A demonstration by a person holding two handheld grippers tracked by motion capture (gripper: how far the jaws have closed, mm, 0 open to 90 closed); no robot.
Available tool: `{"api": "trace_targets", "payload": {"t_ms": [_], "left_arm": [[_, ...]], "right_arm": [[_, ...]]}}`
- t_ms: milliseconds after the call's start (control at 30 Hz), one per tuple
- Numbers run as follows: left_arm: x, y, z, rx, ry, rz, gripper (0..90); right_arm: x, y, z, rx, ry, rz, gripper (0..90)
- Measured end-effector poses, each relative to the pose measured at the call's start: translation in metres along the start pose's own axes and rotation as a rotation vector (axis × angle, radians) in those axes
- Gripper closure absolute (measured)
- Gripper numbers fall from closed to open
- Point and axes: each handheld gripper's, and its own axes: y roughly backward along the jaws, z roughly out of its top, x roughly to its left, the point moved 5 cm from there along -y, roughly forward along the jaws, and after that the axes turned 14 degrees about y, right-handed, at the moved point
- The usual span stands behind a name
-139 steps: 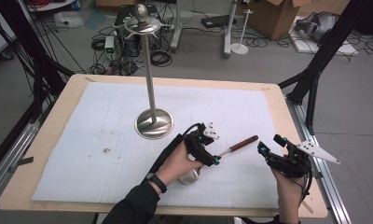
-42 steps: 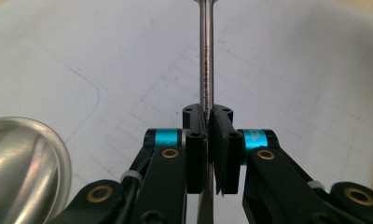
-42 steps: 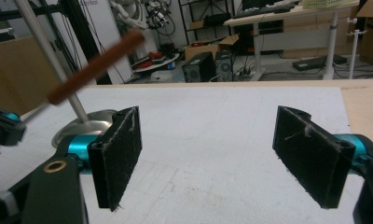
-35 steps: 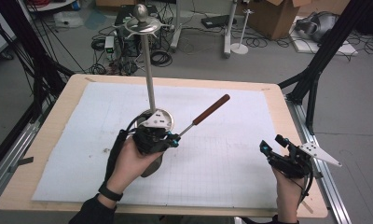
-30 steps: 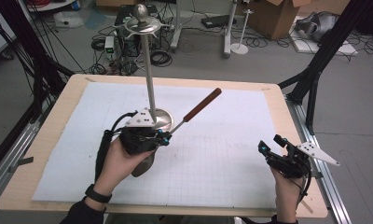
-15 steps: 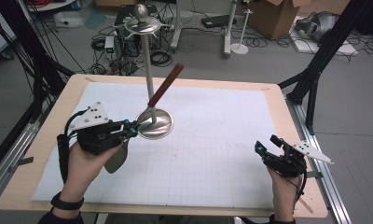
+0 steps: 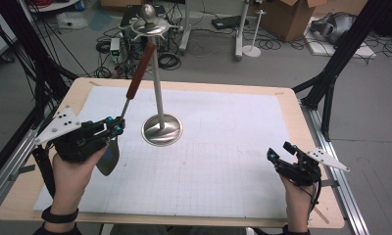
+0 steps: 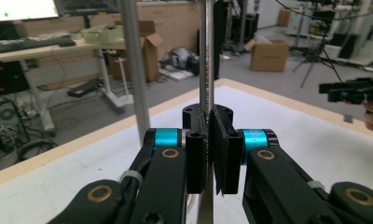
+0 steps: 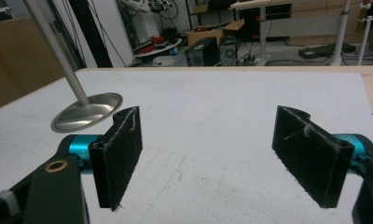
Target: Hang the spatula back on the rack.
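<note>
Left of the stand (image 7: 160, 128), your left gripper (image 7: 116, 126) pinches the metal shank of the spatula (image 7: 130, 98), jaws pressed tight on it. Its red-brown handle tilts up toward the stand's top, and its blade hangs under your hand, above the white mat (image 7: 223, 166). Well right of the stand, your right gripper (image 7: 278, 155) rests with jaws spread around nothing.
</note>
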Motion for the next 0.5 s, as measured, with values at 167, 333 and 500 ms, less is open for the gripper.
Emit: {"api": "trace_targets", "payload": {"t_ms": [167,333,500], "left_arm": [[0.0043,0.0028,0.0018,-0.048,0.016,0.036,84.2],[0.0080,0.0050,0.0025,-0.087,0.023,0.076,84.2],[0.0098,0.0053,0.0029,-0.114,0.034,0.093,84.2]], "right_arm": [[0.0001,-0.0008,-0.0002,0.000,0.006,0.001,23.0],[0.0000,-0.0007,-0.0002,0.000,-0.001,0.001,23.0],[0.0000,-0.0009,-0.0001,-0.001,0.004,0.003,23.0]]}}
